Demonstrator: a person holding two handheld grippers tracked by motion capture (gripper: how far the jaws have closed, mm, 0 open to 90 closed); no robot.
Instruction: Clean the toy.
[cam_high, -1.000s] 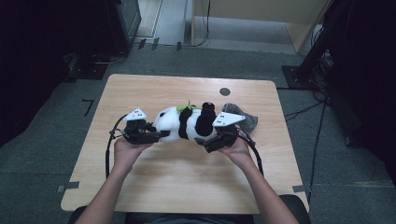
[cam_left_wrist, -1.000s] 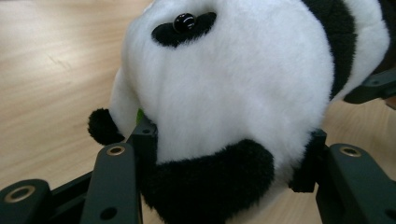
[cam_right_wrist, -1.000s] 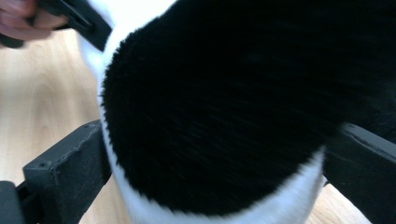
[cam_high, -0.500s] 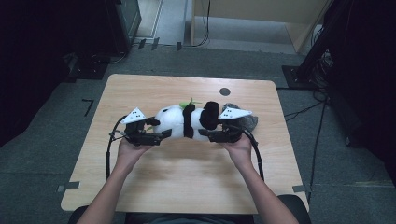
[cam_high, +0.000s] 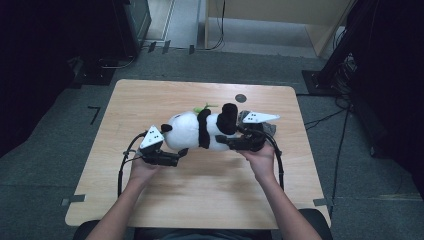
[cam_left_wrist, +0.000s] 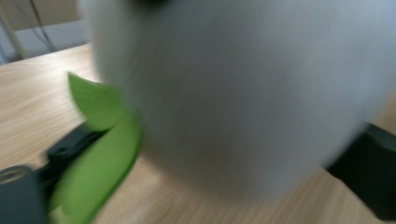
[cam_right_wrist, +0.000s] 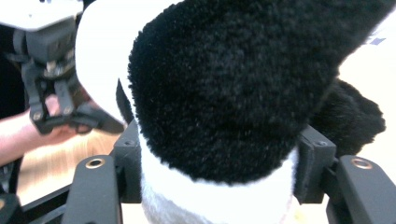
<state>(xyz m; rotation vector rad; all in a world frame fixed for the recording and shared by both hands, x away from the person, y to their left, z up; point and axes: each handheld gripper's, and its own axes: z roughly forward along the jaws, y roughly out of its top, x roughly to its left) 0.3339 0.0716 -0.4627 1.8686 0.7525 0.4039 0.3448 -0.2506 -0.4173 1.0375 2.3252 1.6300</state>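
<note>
A black-and-white panda plush (cam_high: 187, 131) lies on its side across the wooden table (cam_high: 210, 190), head to the left. My right gripper (cam_high: 226, 143) is shut on its black-and-white body; in the right gripper view both pads press into the plush (cam_right_wrist: 224, 93). My left gripper (cam_high: 177, 156) sits just below the head, and its jaws have just been opening. In the left gripper view the blurred white head (cam_left_wrist: 252, 93) lies between widely spread jaws that do not squeeze it, with a green leaf (cam_left_wrist: 102, 154) beside it. The left gripper (cam_right_wrist: 91, 122) also appears in the right gripper view.
A grey object (cam_high: 271, 128) lies behind the right gripper. A small dark round spot (cam_high: 241, 98) marks the table's far side. Dark equipment and cables stand on the floor around the table. Bare wood stretches between the hands and the near edge.
The right gripper has closed on the panda's body. The left gripper has let go of the head and dropped back toward the near left. The panda has shifted right.
</note>
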